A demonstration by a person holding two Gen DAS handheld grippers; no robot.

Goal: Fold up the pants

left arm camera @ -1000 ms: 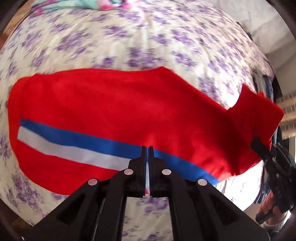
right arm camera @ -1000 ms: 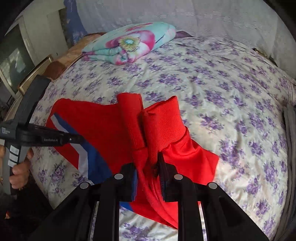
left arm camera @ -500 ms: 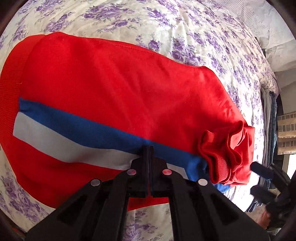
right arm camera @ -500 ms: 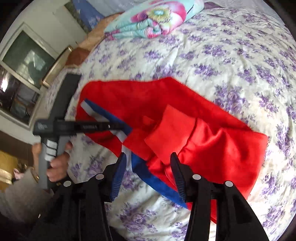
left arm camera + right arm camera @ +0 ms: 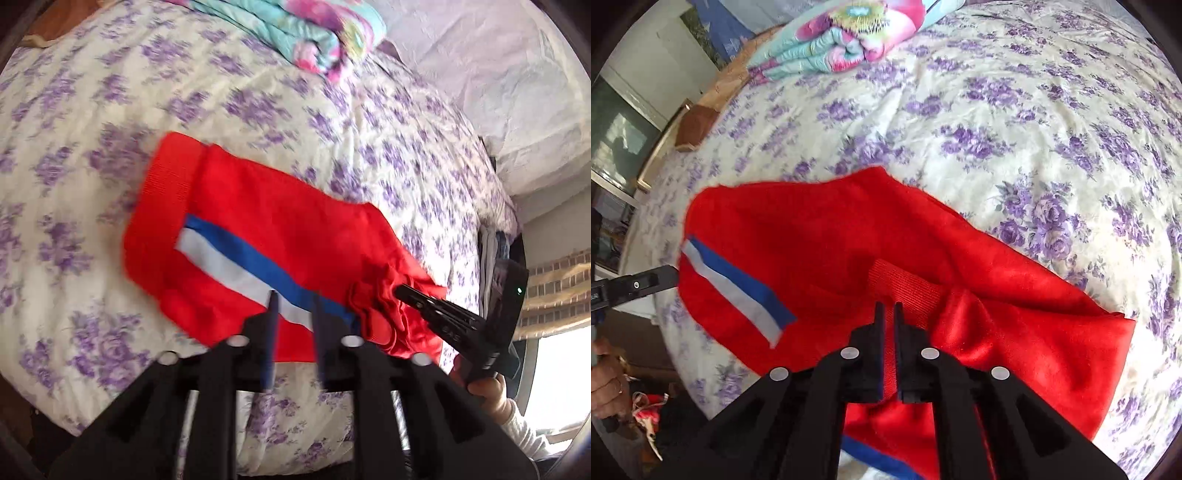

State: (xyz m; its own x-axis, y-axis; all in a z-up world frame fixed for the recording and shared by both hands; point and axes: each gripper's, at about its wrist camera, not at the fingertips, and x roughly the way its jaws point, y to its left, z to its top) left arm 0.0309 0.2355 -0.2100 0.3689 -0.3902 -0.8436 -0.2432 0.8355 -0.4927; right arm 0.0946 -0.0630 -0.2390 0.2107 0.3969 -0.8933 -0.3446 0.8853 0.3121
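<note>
Red pants (image 5: pixel 266 229) with a blue and white side stripe (image 5: pixel 240 266) lie on the flowered bed sheet (image 5: pixel 110 92). The leg cuffs are folded back onto the body of the pants (image 5: pixel 905 291). My left gripper (image 5: pixel 293 299) is open and empty, just above the stripe near the bed's front edge. My right gripper (image 5: pixel 889 312) is shut, or nearly so, with its tips over the ribbed cuff; whether it pinches cloth is unclear. It also shows in the left wrist view (image 5: pixel 402 290), tips at the bunched cuffs (image 5: pixel 373 306).
A folded turquoise and pink floral blanket (image 5: pixel 842 40) lies at the far end of the bed. A stack of folded clothes (image 5: pixel 495 251) sits at the bed's right edge. A window and wooden frame (image 5: pixel 624 147) stand to the left.
My left gripper has opened, let go of the stripe edge and pulled back. My right gripper has closed from wide open over the folded-back cuffs.
</note>
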